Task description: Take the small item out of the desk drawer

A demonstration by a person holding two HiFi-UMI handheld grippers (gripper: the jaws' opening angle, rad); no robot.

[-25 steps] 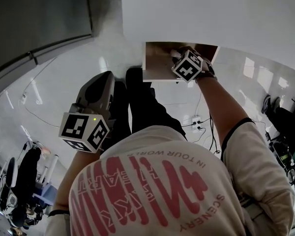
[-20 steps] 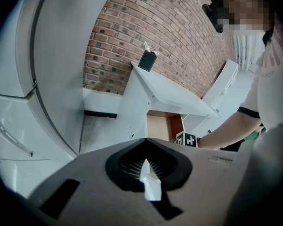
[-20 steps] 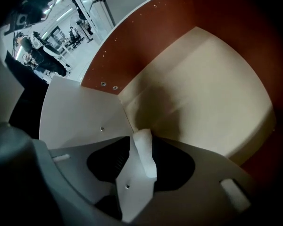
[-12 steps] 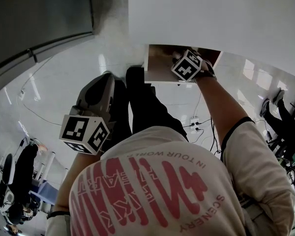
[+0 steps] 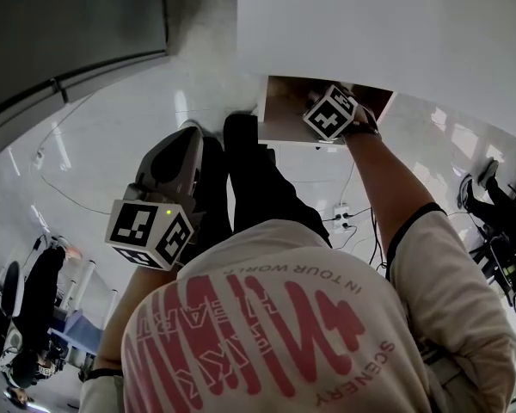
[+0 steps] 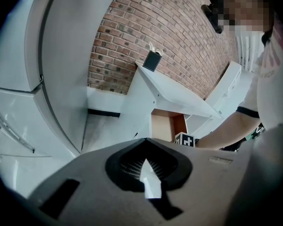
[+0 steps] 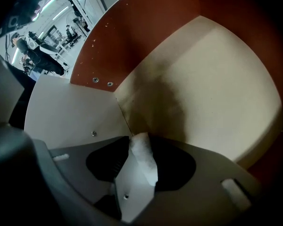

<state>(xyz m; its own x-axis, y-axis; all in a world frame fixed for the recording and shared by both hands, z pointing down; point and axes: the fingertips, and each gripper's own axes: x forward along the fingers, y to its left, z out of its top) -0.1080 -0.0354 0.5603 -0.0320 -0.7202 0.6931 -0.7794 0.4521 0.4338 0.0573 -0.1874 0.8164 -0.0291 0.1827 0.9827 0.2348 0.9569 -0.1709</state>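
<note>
Evidently mid-grasp, the right gripper (image 7: 137, 142), down in the drawer (image 7: 217, 79), has just been spreading its jaws about the white item (image 7: 146, 166) there, which next needs clamping and lifting; the left gripper (image 6: 148, 180) hangs clenched, empty.

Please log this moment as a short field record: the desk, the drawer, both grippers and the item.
desk: white top
drawer: pulled open; pale floor, red-brown walls
right gripper: inside the drawer, pointing steeply down; jaws have just been opening
white lump: small, between the right jaws, probably the item; contact unclear
left gripper: held aside above the floor, jaws together, nothing between them
progress: item not yet out of the drawer
</note>
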